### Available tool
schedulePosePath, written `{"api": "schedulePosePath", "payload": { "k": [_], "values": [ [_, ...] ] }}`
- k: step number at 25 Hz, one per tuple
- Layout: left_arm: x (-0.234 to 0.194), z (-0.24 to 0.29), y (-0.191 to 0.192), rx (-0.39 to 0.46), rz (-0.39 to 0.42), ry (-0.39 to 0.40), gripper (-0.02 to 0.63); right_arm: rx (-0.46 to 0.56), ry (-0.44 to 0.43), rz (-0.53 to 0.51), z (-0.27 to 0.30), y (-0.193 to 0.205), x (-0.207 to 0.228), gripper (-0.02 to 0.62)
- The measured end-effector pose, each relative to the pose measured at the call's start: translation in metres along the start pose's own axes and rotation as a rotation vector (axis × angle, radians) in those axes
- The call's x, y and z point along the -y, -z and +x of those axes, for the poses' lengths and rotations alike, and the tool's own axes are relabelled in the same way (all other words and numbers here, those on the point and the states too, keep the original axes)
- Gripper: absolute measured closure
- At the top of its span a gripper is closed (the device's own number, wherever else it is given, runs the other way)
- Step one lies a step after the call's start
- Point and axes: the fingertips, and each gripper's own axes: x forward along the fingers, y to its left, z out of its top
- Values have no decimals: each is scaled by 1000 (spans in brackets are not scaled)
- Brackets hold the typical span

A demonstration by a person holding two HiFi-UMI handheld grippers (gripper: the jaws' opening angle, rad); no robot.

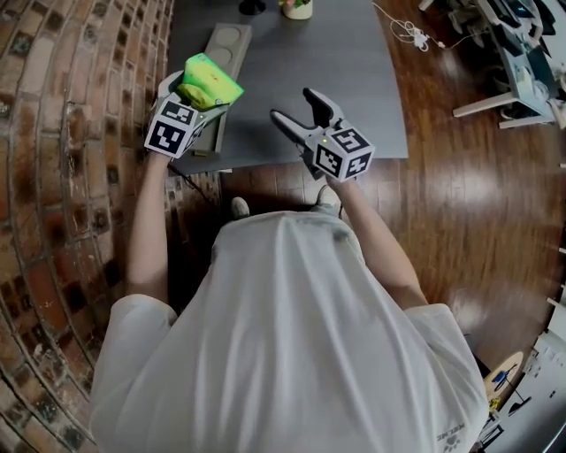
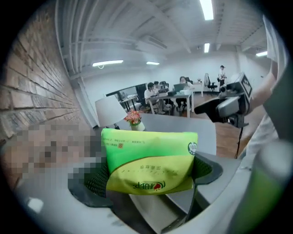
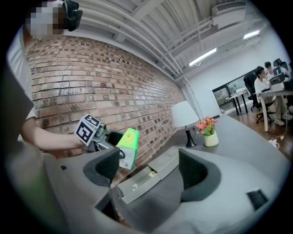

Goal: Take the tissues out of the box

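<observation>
**Hidden or unclear**
- Left gripper: in the head view its jaw tips are covered by the tissue pack; only the marker cube and body show.
- Grey box: its near end is hidden under the left gripper, and its inside is not visible from any view. The right gripper view shows flaps at the near end of the box, but not what is inside.
- Flower pot: cut off at the top edge of the head view.
- The print on the pack is too small to read.

**Tissue pack, green and yellow**
- Position: held up in the air at the table's left edge, beside the brick wall, above the box.
- Grip: clamped across the left gripper, one ribbed pad on each short end.
- Orientation: the long axis of the pack runs from jaw to jaw. The green half is uppermost and the yellow half is below it, with the logo upside down. From overhead the pack sits tilted.

**Right gripper**
- Jaws spread wide with nothing between the pads.
- Held over the table's near edge, well apart from the pack. In its own view the box lies beyond the gap.
</observation>
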Motion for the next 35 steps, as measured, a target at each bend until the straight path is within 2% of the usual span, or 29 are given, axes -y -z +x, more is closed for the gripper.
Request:
{"api": "schedulePosePath", "payload": {
  "k": [4,11,15,19,22,25,32,35],
  "values": [
    [11,-15,-28,129,-95,-18,77,19,14,5,-6,-7,6,195],
    [22,-47,-69,340,-192,-105,77,65,43,-12,-16,-21,12,195],
    [31,-57,-82,427,-222,-143,77,103,79,-75,-23,-34,14,195],
    [36,-67,-83,499,-301,-207,75,159,126,-157,-34,-52,13,196],
    [37,-75,-79,541,-359,-278,75,184,156,-198,-44,-61,13,198],
    [40,-79,-73,563,-391,-317,75,215,210,-228,-55,-69,16,198],
    [59,-76,-66,581,-412,-334,75,257,324,-272,-78,-79,20,209],
    [64,-72,-65,581,-430,-330,75,263,347,-280,-82,-80,26,209]
  ]
}}
